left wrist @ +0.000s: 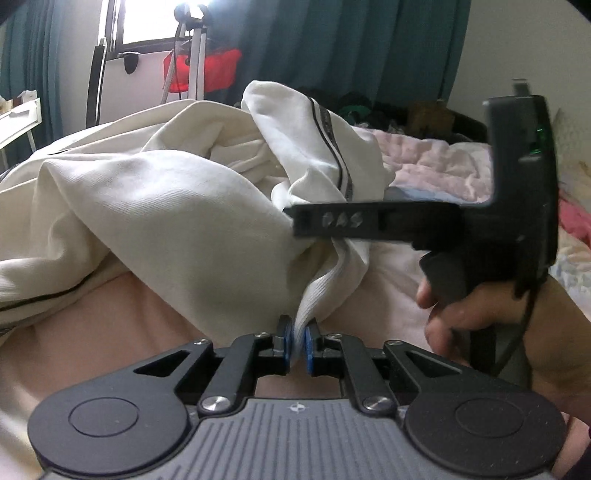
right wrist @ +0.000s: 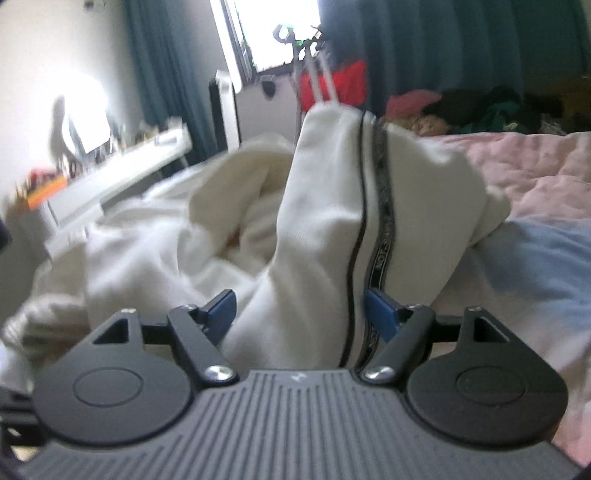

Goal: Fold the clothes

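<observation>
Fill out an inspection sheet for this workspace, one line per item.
Surface: bed with pink bedding, rumpled.
Job's things: cream garment with a black stripe, bunched and lifted off the bed.
Clutter: dark clothes heaped at the far side of the bed.
Grippers: left gripper shut on the garment's ribbed hem; right gripper open, jaws either side of a striped fold.
Cables: black lead running down from the right gripper past the hand.
Surroundings: teal curtains, window, white desk, red item on a stand.
</observation>
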Available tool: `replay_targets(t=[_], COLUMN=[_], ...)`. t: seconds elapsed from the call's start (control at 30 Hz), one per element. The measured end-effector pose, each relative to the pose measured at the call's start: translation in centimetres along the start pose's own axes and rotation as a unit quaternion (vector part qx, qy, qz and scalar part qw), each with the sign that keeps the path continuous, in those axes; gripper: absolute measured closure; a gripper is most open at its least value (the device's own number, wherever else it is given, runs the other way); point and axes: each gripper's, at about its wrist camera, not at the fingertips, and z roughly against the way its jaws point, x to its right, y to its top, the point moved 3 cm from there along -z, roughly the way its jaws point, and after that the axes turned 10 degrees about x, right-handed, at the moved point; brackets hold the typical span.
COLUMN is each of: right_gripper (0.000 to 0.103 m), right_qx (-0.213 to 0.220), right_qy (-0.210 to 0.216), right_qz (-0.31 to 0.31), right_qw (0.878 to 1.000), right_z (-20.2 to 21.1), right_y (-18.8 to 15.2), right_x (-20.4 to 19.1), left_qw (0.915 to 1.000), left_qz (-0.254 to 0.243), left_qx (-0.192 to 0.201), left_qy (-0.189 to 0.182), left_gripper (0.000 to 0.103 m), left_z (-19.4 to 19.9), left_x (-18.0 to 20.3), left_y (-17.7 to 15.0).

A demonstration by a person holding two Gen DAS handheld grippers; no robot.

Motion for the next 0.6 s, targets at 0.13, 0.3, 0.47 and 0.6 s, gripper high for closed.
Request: replay_targets(t=[0.13,0.3,0.47,0.6], right_gripper=[0.042,0.081,0.087,0.087], right_qx=[-0.016,-0.02,-0.025,-0.029], right_qy=[-0.025,-0.063,-0.089,-0.109], right_qz=[0.008,0.011,-0.053,-0.103], right_qw=[1.0,0.998,0.994,0.988], right_z=[-0.2,0.9,3.0,4.7], right_y=[-0.5,-0.4,-0.6,-0.8], right_x=[0.0,0.5,2.6,4.3], left_qw=[1.0,0.9999,0.9988,0.9973], left_qz=[-0.002,-0.009,-0.008,-0.026], left_qx=[-0.002,0.013,0.037,0.044], left_qy=[-0.001,-0.006,-0.031,-0.053], left_gripper=[0.095,0.093,0.093,0.092], left_z=[-0.5,-0.3,0.8,1.5], left_x=[0.1,0.6,1.3,2.3], left_y=[0.1,0.3,0.5,0.5])
